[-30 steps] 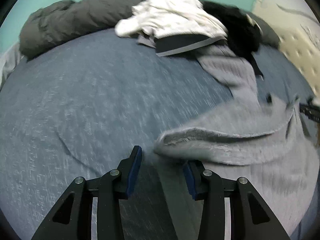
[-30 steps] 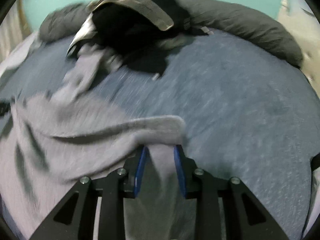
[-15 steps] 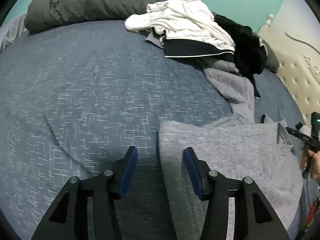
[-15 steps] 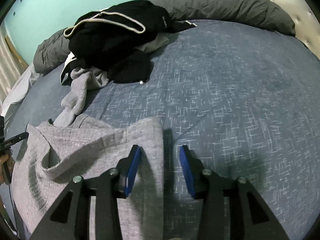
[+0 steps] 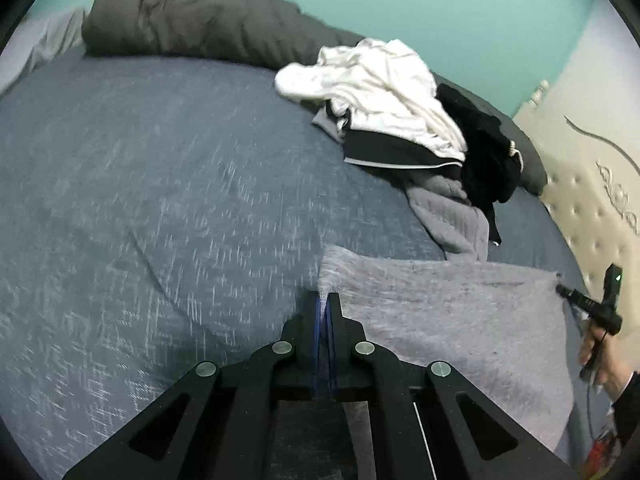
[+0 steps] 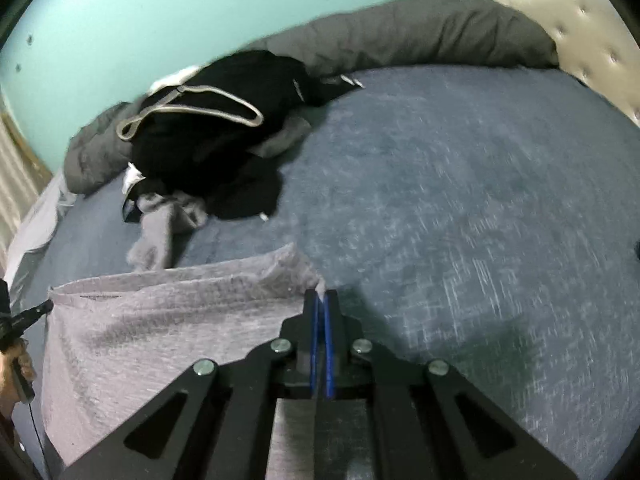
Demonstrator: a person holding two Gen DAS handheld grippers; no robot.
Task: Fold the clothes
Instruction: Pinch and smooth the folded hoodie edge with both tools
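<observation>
Claws left (image 5: 322, 300) and right (image 6: 321, 298) each pinch a corner of the grey garment (image 5: 448, 320), stretched sideways between them.

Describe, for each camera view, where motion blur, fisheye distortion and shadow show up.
Left wrist view: the blue bedsheet is streaked with motion blur, while the left tool stays sharp; dark vignette fills the corners. Right wrist view: the sheet blurs too, the headboard bows with fisheye distortion, and a shadow falls beside the right tool.
</observation>
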